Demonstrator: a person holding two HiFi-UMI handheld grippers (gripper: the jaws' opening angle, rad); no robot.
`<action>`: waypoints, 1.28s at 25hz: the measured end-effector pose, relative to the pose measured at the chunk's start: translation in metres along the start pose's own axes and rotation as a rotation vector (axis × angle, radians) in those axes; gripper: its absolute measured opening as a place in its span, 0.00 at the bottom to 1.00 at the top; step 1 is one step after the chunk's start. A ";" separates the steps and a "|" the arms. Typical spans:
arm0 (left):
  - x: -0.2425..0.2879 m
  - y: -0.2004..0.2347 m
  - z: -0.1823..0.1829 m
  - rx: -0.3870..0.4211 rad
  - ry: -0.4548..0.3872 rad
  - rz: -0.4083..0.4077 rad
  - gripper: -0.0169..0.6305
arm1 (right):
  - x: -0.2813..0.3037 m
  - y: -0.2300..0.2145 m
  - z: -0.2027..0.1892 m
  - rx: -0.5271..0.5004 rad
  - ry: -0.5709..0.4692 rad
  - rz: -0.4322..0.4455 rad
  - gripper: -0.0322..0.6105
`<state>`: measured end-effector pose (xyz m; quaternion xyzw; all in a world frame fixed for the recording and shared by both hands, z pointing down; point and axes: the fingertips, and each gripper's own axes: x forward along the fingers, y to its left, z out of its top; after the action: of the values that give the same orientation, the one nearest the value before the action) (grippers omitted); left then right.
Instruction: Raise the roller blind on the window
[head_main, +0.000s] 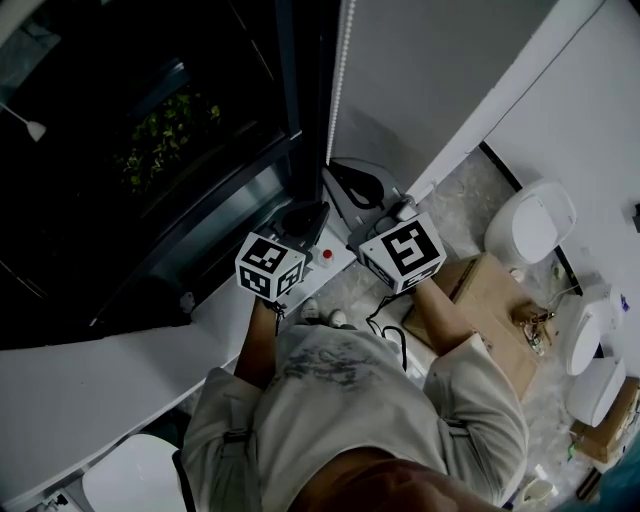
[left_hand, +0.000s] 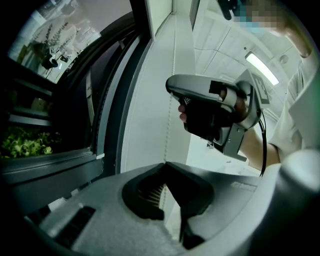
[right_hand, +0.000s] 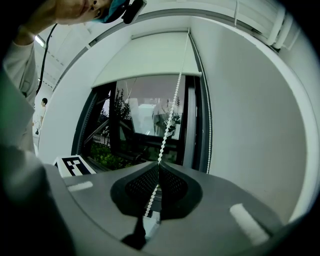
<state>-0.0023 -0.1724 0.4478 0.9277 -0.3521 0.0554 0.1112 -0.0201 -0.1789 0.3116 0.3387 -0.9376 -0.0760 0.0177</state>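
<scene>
The white roller blind (right_hand: 150, 57) covers only the top of the dark window (right_hand: 145, 120). Its bead chain (right_hand: 172, 105) hangs down the right side of the frame and runs into my right gripper (right_hand: 159, 164), which is shut on it. In the left gripper view the bead chain (left_hand: 173, 75) drops into my left gripper (left_hand: 165, 164), which is also shut on it, lower down than the right gripper (left_hand: 210, 107). From the head view both grippers, left gripper (head_main: 320, 207) and right gripper (head_main: 335, 170), point at the bead chain (head_main: 340, 70) beside the window frame.
A second strand of chain (right_hand: 208, 125) hangs by the white wall. A white windowsill (head_main: 130, 370) runs below the window, with green plants (head_main: 165, 130) outside. On the floor to the right lie a cardboard box (head_main: 495, 300) and white round fixtures (head_main: 535, 225).
</scene>
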 end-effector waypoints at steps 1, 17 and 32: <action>0.001 0.000 -0.004 -0.005 0.006 0.000 0.05 | -0.001 0.000 -0.004 0.004 0.006 0.000 0.07; 0.007 0.003 -0.047 -0.060 0.080 0.001 0.05 | -0.005 0.010 -0.044 0.016 0.075 0.000 0.07; 0.005 0.006 -0.083 -0.100 0.139 0.003 0.05 | -0.008 0.024 -0.075 0.038 0.134 0.008 0.07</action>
<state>-0.0041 -0.1597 0.5306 0.9143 -0.3474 0.1024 0.1813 -0.0229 -0.1651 0.3900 0.3397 -0.9369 -0.0353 0.0744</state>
